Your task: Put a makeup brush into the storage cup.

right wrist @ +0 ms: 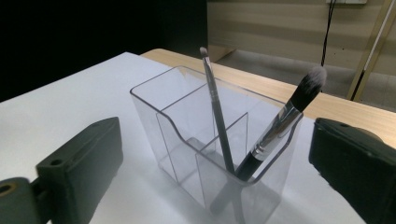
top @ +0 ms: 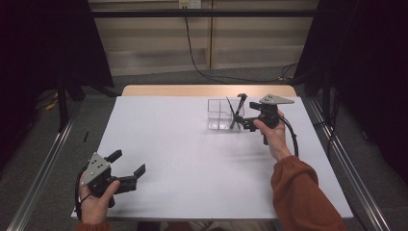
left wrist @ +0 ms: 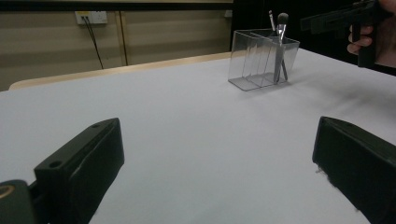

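Observation:
A clear plastic organizer (top: 219, 115) with several compartments stands on the white table (top: 192, 159) at the back right. Two makeup brushes lean in its right-hand end compartment, a thin one (right wrist: 215, 107) and a thick one with a fluffy head (right wrist: 280, 128). My right gripper (top: 240, 123) is open just to the right of the organizer, its jaws facing that compartment and holding nothing. At the front left corner my left gripper (top: 128, 162) hangs open and empty just above the table. The left gripper view shows the organizer (left wrist: 262, 58) far off, with the right gripper (left wrist: 336, 21) beside it.
The table's wooden far edge (top: 207, 90) runs behind the organizer. A black cable (top: 192, 53) hangs down the wall to the floor. Dark curtains stand on both sides. A metal rail (top: 351, 178) runs along the table's right side.

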Demonstrator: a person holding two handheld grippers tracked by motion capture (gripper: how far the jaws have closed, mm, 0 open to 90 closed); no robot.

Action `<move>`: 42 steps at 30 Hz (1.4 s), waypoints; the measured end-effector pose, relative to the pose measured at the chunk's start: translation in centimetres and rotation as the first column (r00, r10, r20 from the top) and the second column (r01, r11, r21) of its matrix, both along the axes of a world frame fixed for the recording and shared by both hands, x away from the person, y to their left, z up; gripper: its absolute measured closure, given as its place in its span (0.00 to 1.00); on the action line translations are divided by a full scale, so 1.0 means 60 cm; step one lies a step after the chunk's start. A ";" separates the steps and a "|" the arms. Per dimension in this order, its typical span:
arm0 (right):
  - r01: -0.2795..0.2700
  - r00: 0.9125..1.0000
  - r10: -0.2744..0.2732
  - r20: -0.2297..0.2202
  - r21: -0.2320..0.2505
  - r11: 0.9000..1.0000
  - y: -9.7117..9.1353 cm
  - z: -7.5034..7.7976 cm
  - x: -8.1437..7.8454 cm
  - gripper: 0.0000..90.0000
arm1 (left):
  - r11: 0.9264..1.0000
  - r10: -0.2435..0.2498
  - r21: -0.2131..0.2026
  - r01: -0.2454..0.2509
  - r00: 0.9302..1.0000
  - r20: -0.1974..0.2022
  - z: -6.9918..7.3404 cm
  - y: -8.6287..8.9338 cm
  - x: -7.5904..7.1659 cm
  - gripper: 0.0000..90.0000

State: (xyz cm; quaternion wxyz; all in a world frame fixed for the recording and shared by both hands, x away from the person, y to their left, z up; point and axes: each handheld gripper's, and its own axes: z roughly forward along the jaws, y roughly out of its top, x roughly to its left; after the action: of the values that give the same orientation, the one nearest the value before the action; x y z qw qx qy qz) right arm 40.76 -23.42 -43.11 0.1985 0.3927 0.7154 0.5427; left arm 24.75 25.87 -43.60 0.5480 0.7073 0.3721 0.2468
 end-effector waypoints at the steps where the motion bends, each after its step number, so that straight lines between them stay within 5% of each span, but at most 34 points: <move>1: 0.000 1.000 0.000 0.001 0.003 1.000 0.000 0.001 -0.001 0.02 | 1.000 0.001 -0.001 -0.001 1.000 0.000 0.000 0.000 -0.001 0.02; 6: -0.029 0.999 0.028 0.018 0.007 1.000 0.001 0.011 -0.012 0.02 | 1.000 0.005 -0.002 -0.005 1.000 0.005 0.000 0.002 -0.005 0.02; 13: 0.027 0.999 -0.026 0.042 -0.024 0.999 0.004 0.017 -0.033 0.02 | 1.000 0.005 -0.003 -0.005 1.000 0.009 0.001 0.005 -0.007 0.02; 42: 0.069 0.996 -0.068 0.055 -0.005 0.998 -0.036 0.031 -0.119 0.00 | 1.000 0.014 -0.010 -0.014 1.000 0.012 0.002 0.006 -0.008 0.02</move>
State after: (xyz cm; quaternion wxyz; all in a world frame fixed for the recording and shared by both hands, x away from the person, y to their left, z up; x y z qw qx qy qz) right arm 33.64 -25.56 -41.26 0.2380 0.4012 0.6978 0.5435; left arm 24.25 26.26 -43.49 0.5519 0.7005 0.3749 0.2532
